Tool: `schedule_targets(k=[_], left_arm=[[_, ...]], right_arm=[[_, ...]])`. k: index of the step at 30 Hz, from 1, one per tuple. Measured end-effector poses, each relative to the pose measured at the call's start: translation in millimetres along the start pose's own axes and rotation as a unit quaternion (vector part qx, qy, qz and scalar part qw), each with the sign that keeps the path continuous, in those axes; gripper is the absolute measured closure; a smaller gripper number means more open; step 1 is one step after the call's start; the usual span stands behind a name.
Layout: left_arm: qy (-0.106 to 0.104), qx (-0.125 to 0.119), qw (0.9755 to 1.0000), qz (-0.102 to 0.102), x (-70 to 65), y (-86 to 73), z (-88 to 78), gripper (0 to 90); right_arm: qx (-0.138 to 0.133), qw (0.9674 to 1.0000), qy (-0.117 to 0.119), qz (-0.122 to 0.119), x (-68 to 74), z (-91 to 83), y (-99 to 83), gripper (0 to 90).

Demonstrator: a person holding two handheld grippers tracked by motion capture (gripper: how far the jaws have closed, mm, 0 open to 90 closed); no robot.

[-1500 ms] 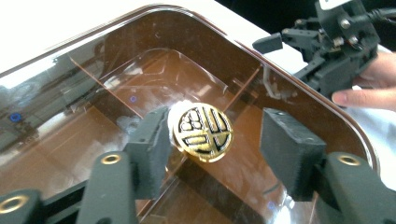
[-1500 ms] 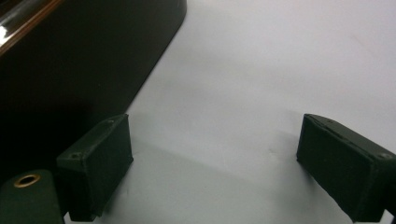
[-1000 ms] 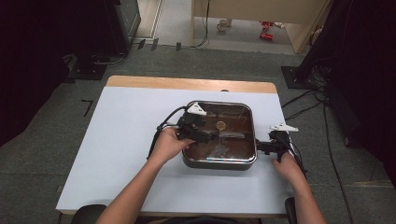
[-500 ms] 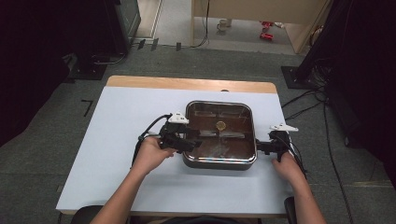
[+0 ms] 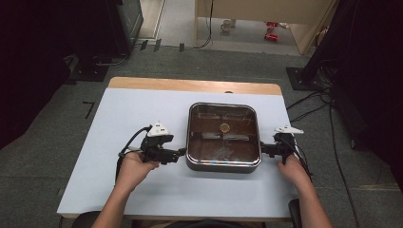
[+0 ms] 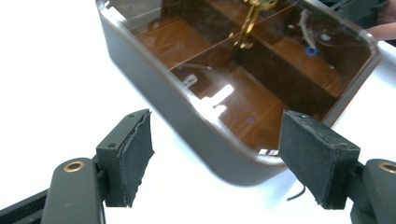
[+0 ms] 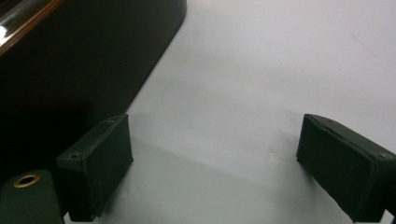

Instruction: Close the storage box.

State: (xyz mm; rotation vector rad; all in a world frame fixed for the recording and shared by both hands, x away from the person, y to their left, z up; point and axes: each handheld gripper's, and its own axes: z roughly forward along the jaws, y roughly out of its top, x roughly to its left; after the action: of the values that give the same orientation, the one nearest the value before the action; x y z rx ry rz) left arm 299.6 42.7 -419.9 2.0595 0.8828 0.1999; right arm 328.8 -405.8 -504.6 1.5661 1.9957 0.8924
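The square dark pot [image 5: 223, 137] with its brown glass lid [image 6: 243, 70] sits on the pale table [image 5: 119, 114], toward its right half. Your left gripper [image 5: 179, 153] rests just left of the pot, jaws spread wide and empty, facing its wall. Your right gripper [image 5: 263, 150] sits at the pot's right side, jaws likewise spread apart, holding nothing.

No text, label, brand, number or sign is readable anywhere.
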Motion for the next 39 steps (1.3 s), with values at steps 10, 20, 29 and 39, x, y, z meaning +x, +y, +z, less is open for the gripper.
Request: schedule_targets(k=[10, 20, 29, 39], left_arm=[[0.033, -0.01, 0.9994, 0.008, 9.5, -29.1, -2.6, 23.4], [0.046, 0.01, 0.9989, -0.004, 14.6, -58.8, 14.2, 23.3], [0.048, 0.037, 0.9982, 0.005, -3.2, -72.2, 31.6, 21.7], [0.056, 0.031, 0.9974, 0.035, -8.8, -73.1, 39.8, 15.6]], right_arm=[[0.0, 1.0, 0.0, 0.0, 0.1, 0.0, 0.0, 9.9], [-0.001, 1.0, 0.0, 0.001, 0.1, 0.1, 0.0, 9.9], [-0.001, 1.0, 0.0, 0.001, 0.1, 0.1, 0.0, 9.9], [-0.001, 1.0, 0.0, 0.001, 0.1, 0.1, 0.0, 9.9]])
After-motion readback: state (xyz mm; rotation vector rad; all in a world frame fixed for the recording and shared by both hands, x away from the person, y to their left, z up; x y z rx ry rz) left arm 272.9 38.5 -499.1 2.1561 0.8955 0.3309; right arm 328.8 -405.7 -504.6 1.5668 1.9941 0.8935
